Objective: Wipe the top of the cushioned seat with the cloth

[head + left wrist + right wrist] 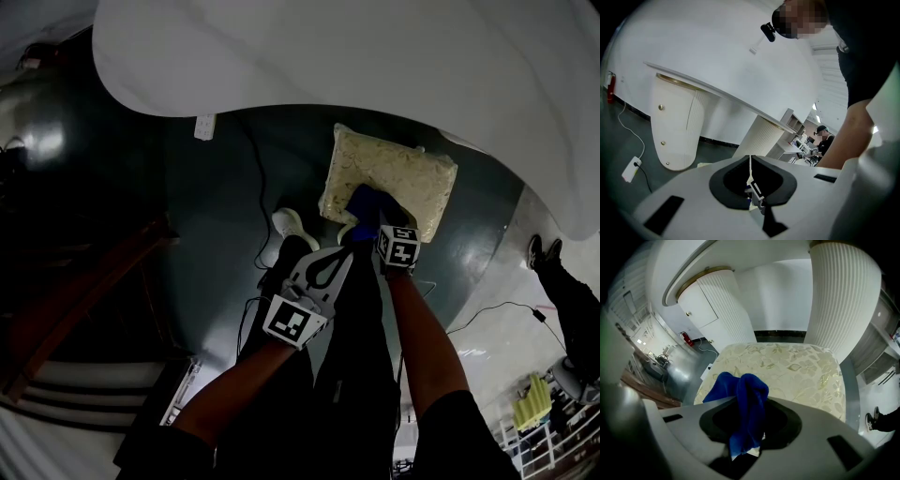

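One cloth [749,401] pinched in right gripper [746,452] (jaws closed).

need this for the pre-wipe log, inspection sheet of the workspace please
surface: cushioned seat, pale floral top, nothing lying loose on it
job's things: blue cloth over the seat's near edge
clutter: nothing seen
grippers: right gripper shut on the blue cloth; left gripper shut, empty, back from the seat
cables: black cable and white power strip on the dark floor
surroundings: white counter on ribbed pedestals
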Motion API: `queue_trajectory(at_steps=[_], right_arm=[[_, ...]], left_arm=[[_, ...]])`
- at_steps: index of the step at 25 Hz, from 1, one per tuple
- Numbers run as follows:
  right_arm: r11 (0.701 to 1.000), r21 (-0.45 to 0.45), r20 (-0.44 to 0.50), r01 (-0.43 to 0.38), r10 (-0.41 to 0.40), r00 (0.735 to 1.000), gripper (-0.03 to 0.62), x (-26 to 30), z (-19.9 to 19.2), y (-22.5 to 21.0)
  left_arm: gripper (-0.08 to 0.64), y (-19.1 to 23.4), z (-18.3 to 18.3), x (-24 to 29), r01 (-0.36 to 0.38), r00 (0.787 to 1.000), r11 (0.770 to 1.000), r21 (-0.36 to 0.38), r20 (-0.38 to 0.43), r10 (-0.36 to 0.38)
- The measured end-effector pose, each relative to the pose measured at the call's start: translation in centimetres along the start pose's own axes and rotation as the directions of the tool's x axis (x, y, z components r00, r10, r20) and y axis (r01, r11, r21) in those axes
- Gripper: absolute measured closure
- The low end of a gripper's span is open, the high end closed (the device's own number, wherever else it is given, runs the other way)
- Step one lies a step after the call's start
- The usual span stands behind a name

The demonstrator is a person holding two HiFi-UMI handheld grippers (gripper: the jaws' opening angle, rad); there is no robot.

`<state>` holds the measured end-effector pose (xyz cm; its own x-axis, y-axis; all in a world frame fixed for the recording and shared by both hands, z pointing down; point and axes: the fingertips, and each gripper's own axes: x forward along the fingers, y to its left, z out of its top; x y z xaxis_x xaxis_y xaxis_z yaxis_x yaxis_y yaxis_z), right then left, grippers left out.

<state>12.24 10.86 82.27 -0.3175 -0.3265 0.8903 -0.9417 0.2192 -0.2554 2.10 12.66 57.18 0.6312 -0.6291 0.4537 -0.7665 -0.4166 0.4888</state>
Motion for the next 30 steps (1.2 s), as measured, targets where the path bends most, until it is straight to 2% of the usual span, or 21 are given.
queue_trajectory(at_steps=[9, 13, 24, 30], right_arm=[[0.999, -0.040, -0.004, 0.002, -0.002, 1.000, 0.469, -0.9, -0.9, -2.6], [0.999, -0.052, -0.008, 0.006, -0.006, 1.000, 0.469, -1.5, -1.3, -4.1], [0.999, -0.022, 0.007, 0.043, -0.043, 0.999, 0.469, -3.5, -2.4, -8.5], [0.999, 0.002, 0.022, 0.038, -0.038, 0.999, 0.469, -4.0, -2.9, -10.1]], left_arm=[[0.537, -1.6, -0.2, 1.5, 0.009, 1.000, 1.000, -0.003, 0.000, -0.009], [0.537, -2.3, -0.4, 2.0, 0.034, 0.999, 0.999, 0.023, -0.008, -0.034], [0.537, -5.6, -0.8, 4.1, 0.087, 0.996, 0.996, 0.033, -0.035, -0.086], [0.537, -6.9, -1.5, 5.4, 0.109, 0.993, 0.993, 0.042, -0.055, -0.107]])
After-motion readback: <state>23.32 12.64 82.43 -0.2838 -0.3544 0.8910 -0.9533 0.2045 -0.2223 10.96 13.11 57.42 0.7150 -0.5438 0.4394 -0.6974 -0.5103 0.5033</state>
